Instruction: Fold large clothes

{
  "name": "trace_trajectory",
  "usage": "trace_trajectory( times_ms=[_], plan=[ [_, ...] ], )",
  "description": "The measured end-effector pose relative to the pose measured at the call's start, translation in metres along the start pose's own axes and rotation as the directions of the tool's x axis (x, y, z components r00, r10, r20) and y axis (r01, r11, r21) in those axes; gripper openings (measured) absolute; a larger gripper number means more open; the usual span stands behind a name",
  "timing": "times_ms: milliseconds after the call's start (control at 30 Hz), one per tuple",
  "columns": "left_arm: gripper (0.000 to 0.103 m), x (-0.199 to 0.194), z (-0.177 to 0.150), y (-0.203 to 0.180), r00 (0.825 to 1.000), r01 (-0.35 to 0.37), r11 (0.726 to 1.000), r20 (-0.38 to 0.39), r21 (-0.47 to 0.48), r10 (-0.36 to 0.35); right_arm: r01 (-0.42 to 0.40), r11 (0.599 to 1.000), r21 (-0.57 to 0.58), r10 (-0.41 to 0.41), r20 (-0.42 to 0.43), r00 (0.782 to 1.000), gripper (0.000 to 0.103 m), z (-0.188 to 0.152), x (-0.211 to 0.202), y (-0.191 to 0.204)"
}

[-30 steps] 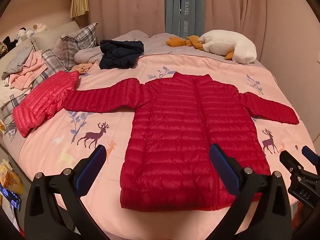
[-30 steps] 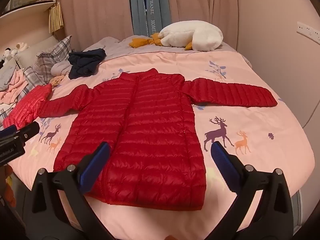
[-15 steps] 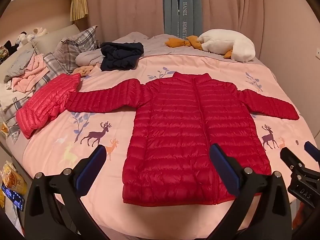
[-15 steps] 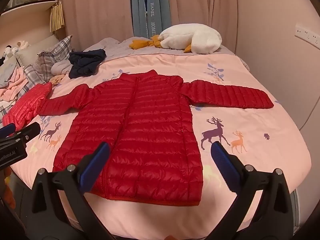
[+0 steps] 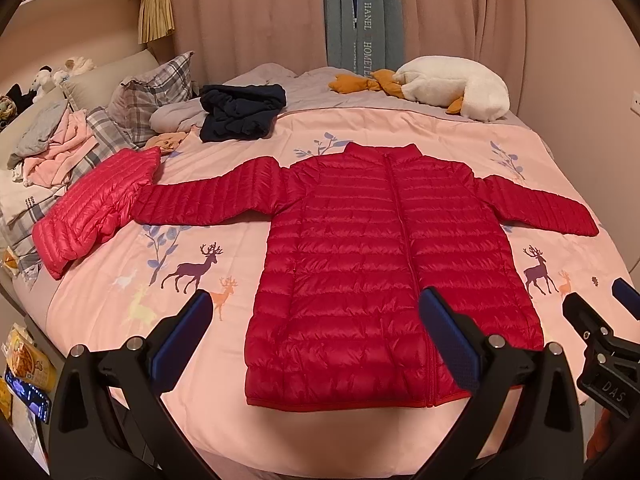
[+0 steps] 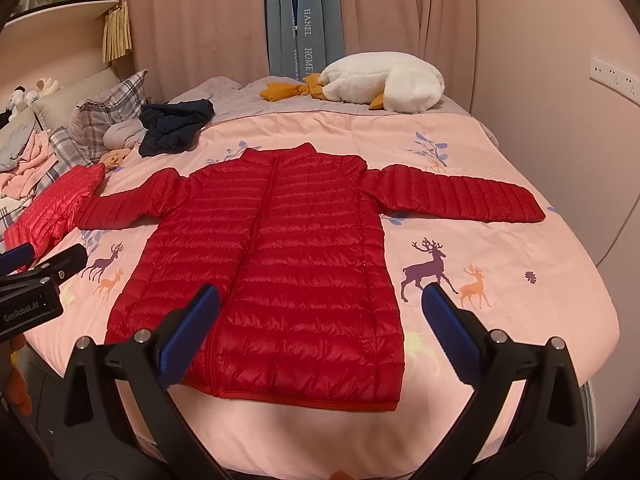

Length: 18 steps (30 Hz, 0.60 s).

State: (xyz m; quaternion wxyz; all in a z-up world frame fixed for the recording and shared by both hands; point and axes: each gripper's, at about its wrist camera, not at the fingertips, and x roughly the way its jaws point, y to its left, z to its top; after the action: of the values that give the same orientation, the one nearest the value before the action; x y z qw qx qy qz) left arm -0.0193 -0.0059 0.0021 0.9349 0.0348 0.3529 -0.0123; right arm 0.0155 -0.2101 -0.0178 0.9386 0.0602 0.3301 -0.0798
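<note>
Left gripper (image 5: 314, 328) sits low at the near edge of the bed, jaws spread wide, nothing between the blue pads, pointing over the hem of the red puffer jacket (image 5: 384, 264). Right gripper (image 6: 320, 320) matches it: level, jaws wide apart, empty, aimed at the jacket's other bottom corner. Each one shows at the edge of the other's view, side by side and apart, neither touching fabric.

The jacket lies flat and face up in the middle of the pink deer-print quilt (image 6: 500, 312), zipped, collar away from the grippers, hem near them, both sleeves stretched straight out to the sides.

Around the jacket: one lighter red puffer (image 5: 92, 208), folded, touches the cuff of the sleeve on the left gripper's side. Beyond the collar on that same side, one crumpled navy garment (image 5: 240, 110). Farther that way, one plaid pillow (image 5: 154, 90) and a loose heap of pink and grey clothes (image 5: 56, 144). Past the collar, at the far edge of the bed, one white plush goose (image 6: 384, 82) with orange feet. Behind that, pink curtains (image 6: 200, 16) and a blue strip with lettering. One wall socket strip (image 6: 614, 74) sits beyond the right gripper's sleeve.

Count: two grippers, two puffer jackets, one goose.
</note>
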Motion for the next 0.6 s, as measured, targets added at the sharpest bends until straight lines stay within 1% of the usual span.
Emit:
trace_trajectory(
  times_ms=[600],
  plan=[
    [0.102,0.0026,-0.0034,-0.0078,1.0,0.009,1.0,-0.001,0.02,-0.009,0.011,1.0,-0.007,-0.011,0.01,1.0,0.101,-0.0001,-0.0002,0.0027]
  ],
)
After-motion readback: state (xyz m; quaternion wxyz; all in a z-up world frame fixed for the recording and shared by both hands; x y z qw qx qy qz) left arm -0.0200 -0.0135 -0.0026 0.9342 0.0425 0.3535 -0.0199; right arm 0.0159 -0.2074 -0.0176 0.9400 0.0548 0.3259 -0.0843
